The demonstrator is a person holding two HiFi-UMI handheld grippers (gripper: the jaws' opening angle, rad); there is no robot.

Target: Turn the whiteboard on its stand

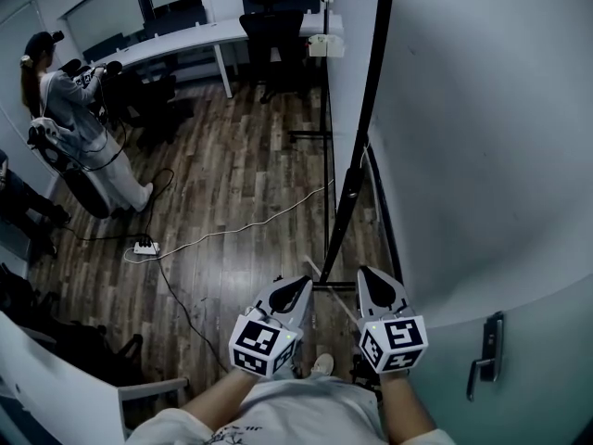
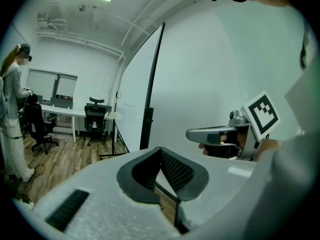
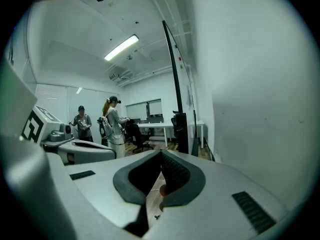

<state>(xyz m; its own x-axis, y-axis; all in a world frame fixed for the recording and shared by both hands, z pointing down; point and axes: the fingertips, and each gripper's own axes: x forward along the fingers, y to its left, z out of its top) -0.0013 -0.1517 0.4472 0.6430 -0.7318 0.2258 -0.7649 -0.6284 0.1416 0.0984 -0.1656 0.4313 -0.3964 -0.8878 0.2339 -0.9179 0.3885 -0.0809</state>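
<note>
The left gripper (image 1: 298,286) and right gripper (image 1: 367,274) have pale grey, wedge-shaped shells that taper to a point. Dark ribbed pads (image 2: 176,171) line the jaws, and a dark rectangular slot (image 3: 252,209) is moulded into the shell. Each gripper carries a white marker cube (image 1: 257,346) printed with black squares. The person wears a white short-sleeved shirt (image 1: 296,413) with a small dark print.

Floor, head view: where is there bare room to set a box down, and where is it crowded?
Bare: boards between the cable and the desk, beside the whiteboard. Crowded: left, around the person, chairs and power strip.
</note>
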